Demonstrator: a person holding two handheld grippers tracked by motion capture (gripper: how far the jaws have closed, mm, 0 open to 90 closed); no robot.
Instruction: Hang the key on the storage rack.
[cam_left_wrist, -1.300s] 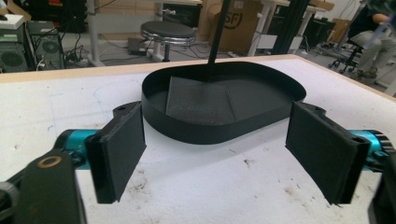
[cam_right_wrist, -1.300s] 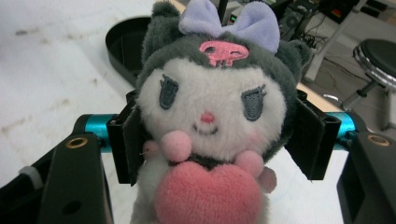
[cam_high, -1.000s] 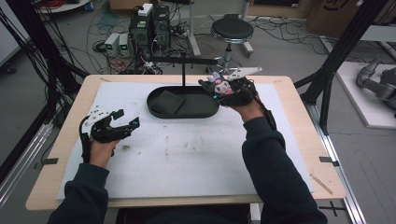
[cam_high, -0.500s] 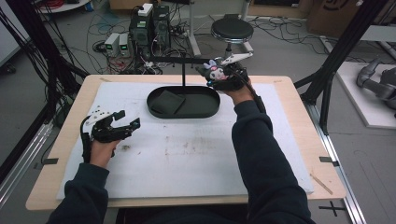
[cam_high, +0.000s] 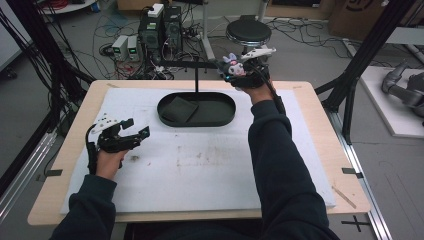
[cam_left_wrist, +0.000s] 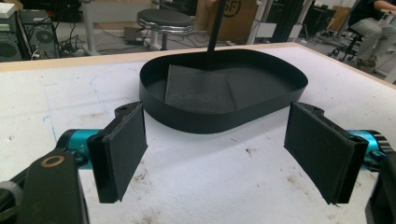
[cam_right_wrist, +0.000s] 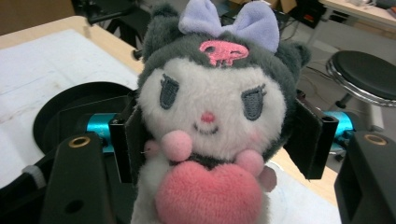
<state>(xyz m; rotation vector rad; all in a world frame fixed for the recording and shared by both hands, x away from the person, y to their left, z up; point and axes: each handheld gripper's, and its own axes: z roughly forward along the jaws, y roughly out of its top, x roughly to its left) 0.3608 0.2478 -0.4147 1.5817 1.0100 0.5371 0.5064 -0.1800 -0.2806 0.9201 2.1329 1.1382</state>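
My right tongs (cam_high: 239, 70) clamp a grey-and-white plush doll with a lilac bow and pink heart (cam_right_wrist: 212, 126), raised beyond the far right end of the black oval tray (cam_high: 196, 119). My left tongs (cam_high: 131, 131) gape wide, left of that tray, low over the bench (cam_high: 210, 165).

A tray (cam_high: 225, 117) sat at the back middle of the tabletop (cam_high: 310, 150); a stool (cam_high: 248, 31) stood on the floor behind it.

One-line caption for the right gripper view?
Right tongs clamp a grey-and-white plush toy holding a pink heart, above the black tray.
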